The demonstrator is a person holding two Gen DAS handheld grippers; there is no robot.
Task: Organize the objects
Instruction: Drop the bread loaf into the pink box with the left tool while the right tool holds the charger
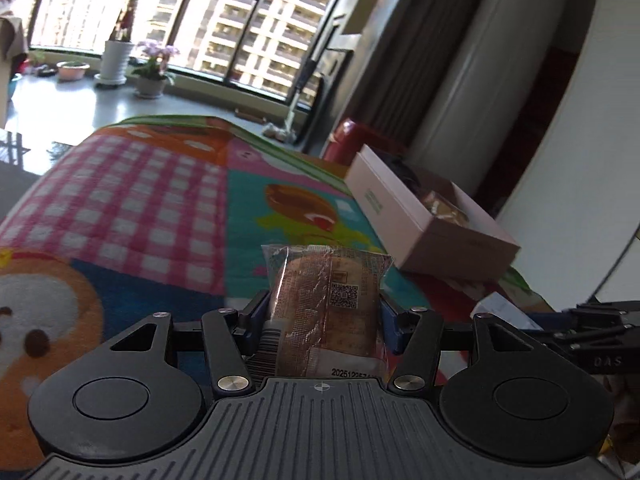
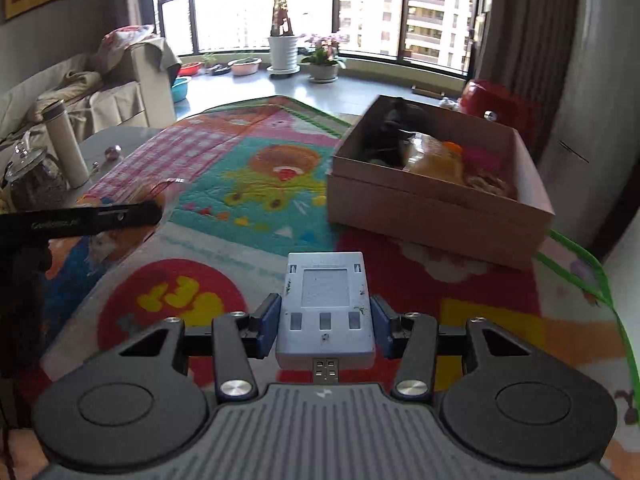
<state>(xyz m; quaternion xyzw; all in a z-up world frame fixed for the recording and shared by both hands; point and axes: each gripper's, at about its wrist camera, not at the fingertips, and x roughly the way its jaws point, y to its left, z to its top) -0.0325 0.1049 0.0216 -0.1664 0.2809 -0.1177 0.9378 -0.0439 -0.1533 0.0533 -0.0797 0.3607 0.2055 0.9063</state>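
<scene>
My left gripper is shut on a wrapped snack cake with a QR code, held above the colourful play mat. My right gripper is shut on a flat grey device with a plug, held above the mat. An open pink cardboard box with several items inside sits on the mat ahead to the right; in the right wrist view the box is ahead right. The left gripper's black body shows at the left of the right wrist view, and the right gripper's body at the right of the left wrist view.
A side table with a white flask and a glass jar stands at the left. A sofa is behind it. Potted plants line the window. A red object sits behind the box, and a tall white appliance stands right.
</scene>
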